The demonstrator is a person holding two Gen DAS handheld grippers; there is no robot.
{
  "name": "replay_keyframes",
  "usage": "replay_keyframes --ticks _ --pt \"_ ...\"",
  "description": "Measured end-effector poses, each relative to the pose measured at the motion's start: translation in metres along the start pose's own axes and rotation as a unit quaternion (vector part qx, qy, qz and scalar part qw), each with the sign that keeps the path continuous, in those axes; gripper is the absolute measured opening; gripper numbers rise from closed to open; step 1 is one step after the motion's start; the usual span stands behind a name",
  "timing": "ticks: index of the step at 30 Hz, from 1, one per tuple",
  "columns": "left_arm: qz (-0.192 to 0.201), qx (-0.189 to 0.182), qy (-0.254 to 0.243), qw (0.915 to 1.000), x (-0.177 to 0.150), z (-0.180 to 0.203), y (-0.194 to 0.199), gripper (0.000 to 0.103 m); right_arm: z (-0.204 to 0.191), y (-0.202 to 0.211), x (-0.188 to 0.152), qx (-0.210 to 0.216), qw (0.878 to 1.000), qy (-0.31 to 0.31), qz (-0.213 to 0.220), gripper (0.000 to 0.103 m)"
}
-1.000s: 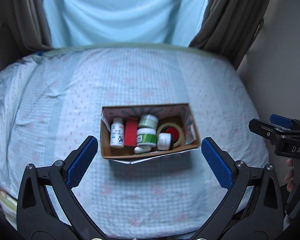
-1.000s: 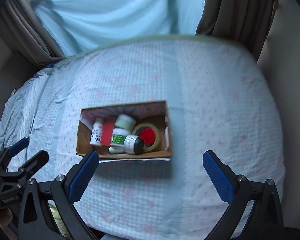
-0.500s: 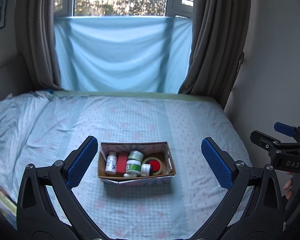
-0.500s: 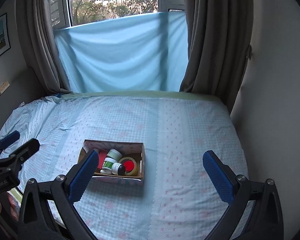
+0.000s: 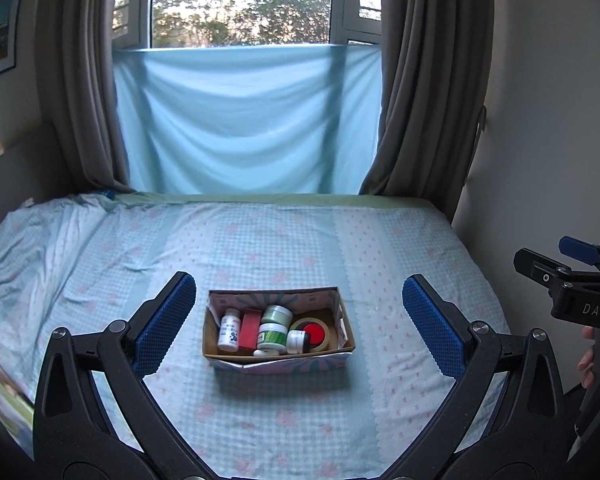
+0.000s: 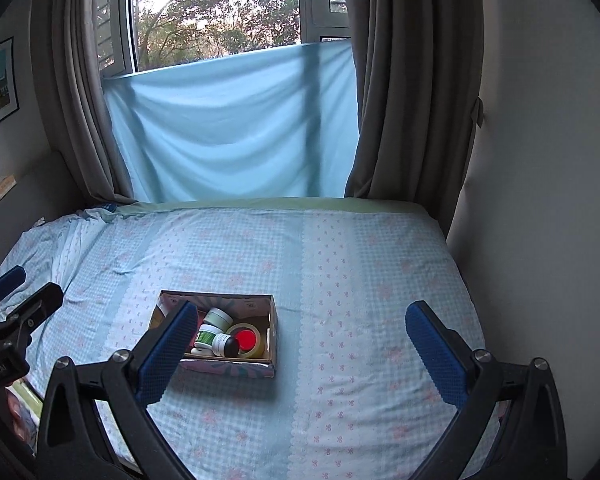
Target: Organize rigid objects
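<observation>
A small cardboard box [image 5: 278, 363] [image 6: 236, 369] sits on the bed near its front. Inside it are a white pill bottle [image 5: 229, 329], a red block [image 5: 249, 330], two green-and-white jars [image 5: 276, 316] [image 6: 217, 318], a small dark-capped bottle [image 6: 225, 345] and a tape roll with a red centre [image 5: 315, 330] [image 6: 247, 338]. My left gripper [image 5: 299, 322] is open, held back from the box with nothing between its fingers. My right gripper [image 6: 300, 346] is open too, its left finger [image 6: 168, 346] covering the box's left part.
The bed [image 5: 260, 248] has a light blue checked sheet. Behind it hang a blue cloth [image 5: 244, 120] and grey curtains [image 5: 424, 100] below a window. A wall [image 5: 548, 120] borders the bed on the right. The right gripper [image 5: 572, 284] shows in the left wrist view.
Both grippers have pulled back and tilted up from the box, so it looks smaller and the window has come into view. Both stay open.
</observation>
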State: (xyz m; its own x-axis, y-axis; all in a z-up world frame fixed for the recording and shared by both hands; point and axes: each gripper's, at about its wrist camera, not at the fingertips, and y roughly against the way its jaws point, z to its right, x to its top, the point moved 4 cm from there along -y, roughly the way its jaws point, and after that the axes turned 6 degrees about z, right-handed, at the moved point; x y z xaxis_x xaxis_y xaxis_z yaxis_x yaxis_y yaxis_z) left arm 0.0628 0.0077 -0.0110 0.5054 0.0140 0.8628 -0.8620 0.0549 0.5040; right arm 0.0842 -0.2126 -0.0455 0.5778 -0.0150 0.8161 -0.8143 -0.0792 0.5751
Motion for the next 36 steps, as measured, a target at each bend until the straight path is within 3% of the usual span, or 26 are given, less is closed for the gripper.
replay_keyframes --ticks 36 --pt "0.011 0.005 -0.003 0.9999 0.0034 -0.0074 0.0001 0.103 -0.0089 0.0002 0.007 0.005 1.0 -0.002 0.011 0.103"
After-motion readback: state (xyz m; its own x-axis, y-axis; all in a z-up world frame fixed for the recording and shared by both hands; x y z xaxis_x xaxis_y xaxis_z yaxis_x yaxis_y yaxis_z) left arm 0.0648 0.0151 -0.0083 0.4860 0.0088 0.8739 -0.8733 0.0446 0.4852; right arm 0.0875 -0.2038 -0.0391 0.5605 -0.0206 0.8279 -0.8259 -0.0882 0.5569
